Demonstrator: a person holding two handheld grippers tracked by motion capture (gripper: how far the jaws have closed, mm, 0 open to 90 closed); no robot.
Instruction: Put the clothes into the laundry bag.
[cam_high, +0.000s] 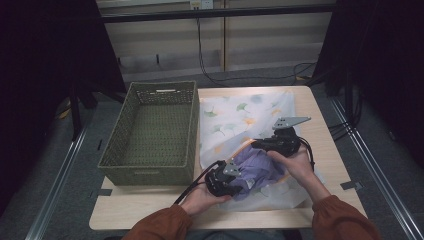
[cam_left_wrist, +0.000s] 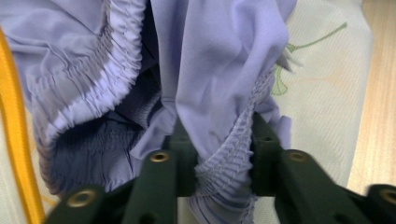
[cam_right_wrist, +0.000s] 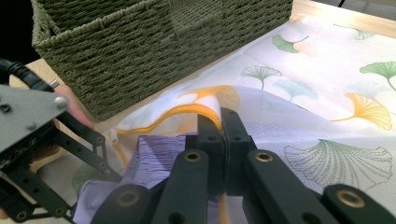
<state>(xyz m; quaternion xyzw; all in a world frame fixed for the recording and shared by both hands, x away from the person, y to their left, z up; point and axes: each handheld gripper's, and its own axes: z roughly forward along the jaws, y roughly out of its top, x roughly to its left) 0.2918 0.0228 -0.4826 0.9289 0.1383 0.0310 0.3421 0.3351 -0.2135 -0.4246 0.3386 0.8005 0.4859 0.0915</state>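
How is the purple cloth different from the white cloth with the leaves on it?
The purple cloth is plain, while the white cloth has green and yellow leaves printed on it. The purple cloth is bunched up with gathered, stretchy-looking edges; the white cloth lies mostly spread on the table. The left gripper pinches the purple cloth; the right gripper pinches the white cloth's yellow-trimmed edge. Both are soft fabric.

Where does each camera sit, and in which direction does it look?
High view: above the person's side, looking forward and down on the table; forearms and hands show.
Left gripper view: rides the left gripper, facing the purple garment pinched in its jaws.
Right gripper view: rides the right gripper, shut on the mesh bag, facing the basket.
All three share the garment and bag.
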